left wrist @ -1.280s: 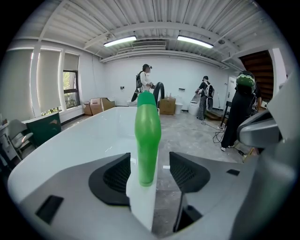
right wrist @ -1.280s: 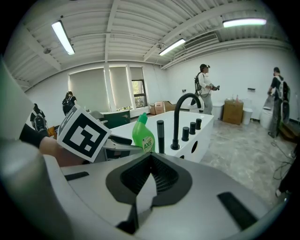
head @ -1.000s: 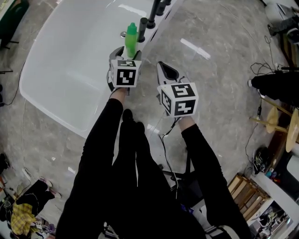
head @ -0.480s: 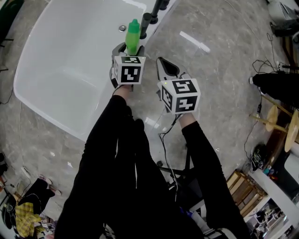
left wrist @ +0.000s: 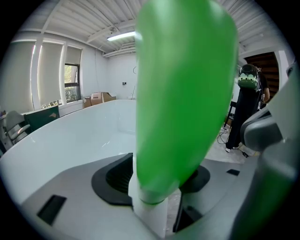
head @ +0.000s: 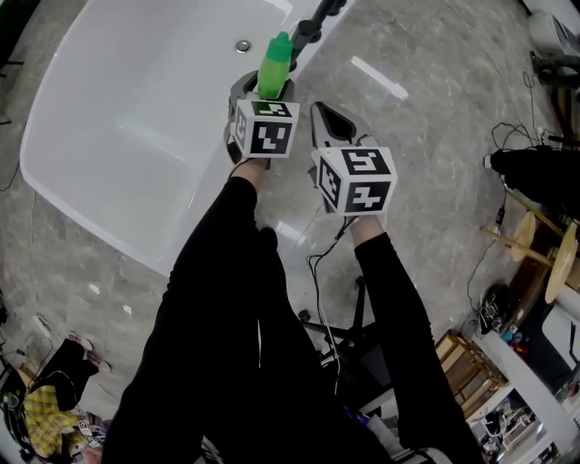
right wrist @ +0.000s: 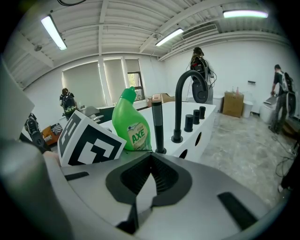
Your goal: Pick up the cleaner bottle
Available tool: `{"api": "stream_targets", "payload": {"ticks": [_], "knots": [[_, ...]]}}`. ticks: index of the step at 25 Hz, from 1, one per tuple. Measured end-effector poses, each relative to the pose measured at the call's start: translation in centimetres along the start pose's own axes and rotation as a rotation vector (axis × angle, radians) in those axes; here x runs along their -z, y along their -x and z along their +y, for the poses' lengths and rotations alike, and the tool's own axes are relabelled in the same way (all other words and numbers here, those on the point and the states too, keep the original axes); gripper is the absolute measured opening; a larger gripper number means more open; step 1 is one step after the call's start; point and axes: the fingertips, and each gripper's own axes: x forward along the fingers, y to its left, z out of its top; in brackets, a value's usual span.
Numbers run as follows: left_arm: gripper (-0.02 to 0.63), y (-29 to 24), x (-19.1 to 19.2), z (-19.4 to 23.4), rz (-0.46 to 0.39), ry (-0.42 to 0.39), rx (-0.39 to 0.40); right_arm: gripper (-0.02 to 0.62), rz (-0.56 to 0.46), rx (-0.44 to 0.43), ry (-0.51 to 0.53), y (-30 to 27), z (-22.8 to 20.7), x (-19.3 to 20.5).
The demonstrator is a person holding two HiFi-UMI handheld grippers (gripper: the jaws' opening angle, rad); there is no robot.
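The green cleaner bottle (head: 274, 65) stands upright between the jaws of my left gripper (head: 265, 90), over the rim of the white bathtub (head: 100, 213) near its taps. In the left gripper view the bottle (left wrist: 183, 93) fills the picture, and the left gripper (left wrist: 157, 190) is shut on its lower part. My right gripper (head: 326, 118) hangs just right of it over the stone floor, shut and empty. In the right gripper view the bottle (right wrist: 130, 124) shows its label behind the left marker cube (right wrist: 89, 143), and the right gripper (right wrist: 149, 178) has its pads together.
A black arched faucet (right wrist: 187, 93) and black tap posts (head: 313, 23) line the tub rim beside the bottle. Cables (head: 317, 272) trail on the floor by the person's legs. A wooden stool (head: 535, 240) and shelves (head: 480, 372) stand at the right.
The left gripper has carried the bottle a little to the right and nearer the taps. The right gripper has shifted slightly with it and stays shut.
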Motion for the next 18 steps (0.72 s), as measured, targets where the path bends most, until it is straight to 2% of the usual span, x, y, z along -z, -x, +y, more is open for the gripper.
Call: {"api": "stream_targets", "payload": {"ticks": [5,8,18], "knots": [[0.258,-0.2,-0.2,0.2,-0.025,-0.005,-0.010,0.002,0.013,0.004,-0.004,-0.2,0.1,0.5],[0.219,-0.3,-0.2,0.2,-0.034,-0.005,-0.013,0.002,0.018,0.008,-0.005,-0.4,0.1,0.7],[0.202,-0.5,-0.4,0.1,-0.042,-0.023,-0.016,0.002,0.030,0.019,-0.003,-0.2,-0.2,1.1]]}}
